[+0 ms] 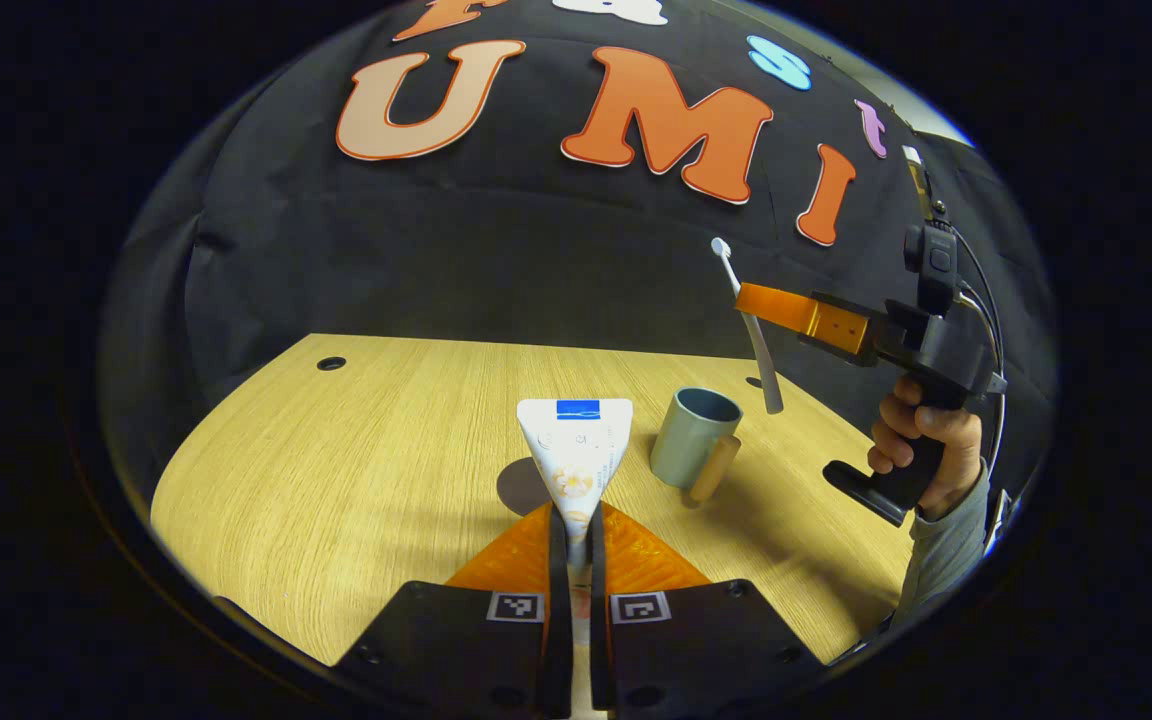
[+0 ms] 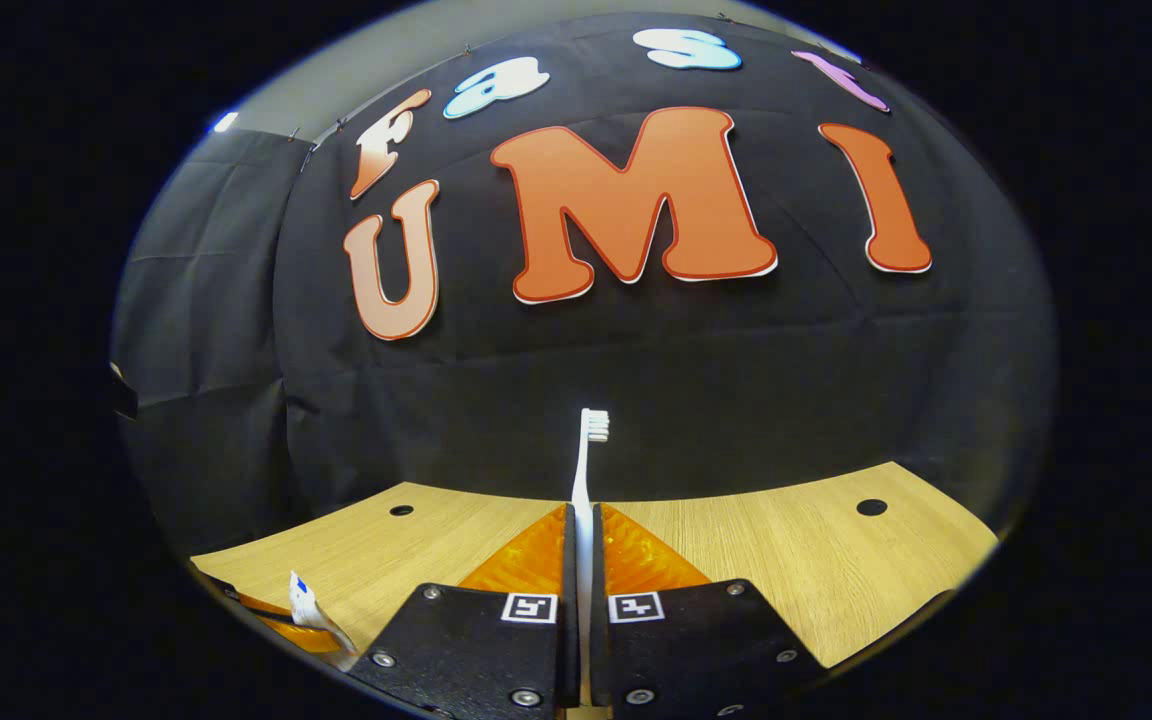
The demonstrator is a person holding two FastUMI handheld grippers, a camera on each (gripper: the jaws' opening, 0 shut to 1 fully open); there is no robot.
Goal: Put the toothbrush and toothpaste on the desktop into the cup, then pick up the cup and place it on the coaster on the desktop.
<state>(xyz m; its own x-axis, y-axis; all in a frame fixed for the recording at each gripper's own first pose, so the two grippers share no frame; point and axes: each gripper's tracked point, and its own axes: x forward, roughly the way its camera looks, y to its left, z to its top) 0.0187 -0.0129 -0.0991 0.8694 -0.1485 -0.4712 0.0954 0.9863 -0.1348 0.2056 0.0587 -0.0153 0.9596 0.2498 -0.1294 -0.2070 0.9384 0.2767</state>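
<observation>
Toothpaste, a white flat-ended tube (image 1: pixel 576 445), sits pinched between my left tool's (image 1: pixel 577 530) nearly closed fingers, above the pale wooden desk (image 1: pixel 336 470). Ahead and right stands the grey-blue cup with wooden handle (image 1: pixel 693 438). My right tool (image 2: pixel 583 545) grips the white toothbrush (image 2: pixel 588 470) upright, above that cup.

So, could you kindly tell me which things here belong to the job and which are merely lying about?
Part of the job:
- toothpaste, in the left hand-held gripper
- toothbrush, in the right hand-held gripper
- cup
- coaster

Lying about:
- nothing on the table
</observation>
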